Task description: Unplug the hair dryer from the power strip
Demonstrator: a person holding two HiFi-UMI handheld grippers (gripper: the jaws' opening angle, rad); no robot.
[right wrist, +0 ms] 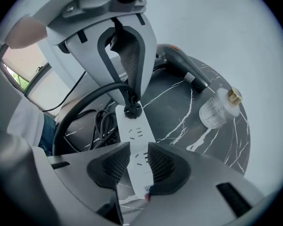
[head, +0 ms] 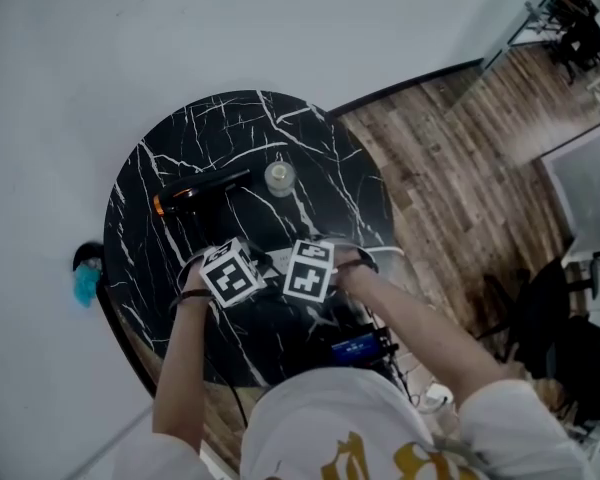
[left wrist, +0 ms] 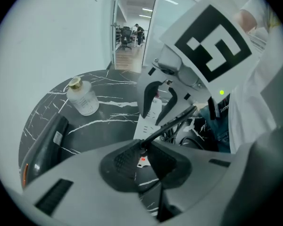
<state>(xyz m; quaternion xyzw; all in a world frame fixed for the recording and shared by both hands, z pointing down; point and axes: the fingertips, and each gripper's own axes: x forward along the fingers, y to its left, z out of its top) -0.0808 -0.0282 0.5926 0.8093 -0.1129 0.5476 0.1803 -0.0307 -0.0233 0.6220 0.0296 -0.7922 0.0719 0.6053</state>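
Observation:
A white power strip [right wrist: 139, 138] lies on the round black marble table [head: 320, 158]. A black plug [right wrist: 131, 109] sits in the strip's far end, and its cord [right wrist: 85, 102] arcs off to the left. My left gripper [right wrist: 131, 102] points steeply down and is shut on that plug. In the left gripper view the cord [left wrist: 174, 119] runs out from between the pads. My right gripper [right wrist: 137, 161] straddles the strip nearer its other end, pads against its sides. The black hair dryer [head: 195, 193] lies at the table's far left, away from both grippers.
A small clear bottle [head: 279, 178] with a gold cap stands mid-table beyond the grippers. Coiled black cables [right wrist: 101, 124] lie beside the strip near the table's edge. A white wall curves behind the table; wood floor lies to the right.

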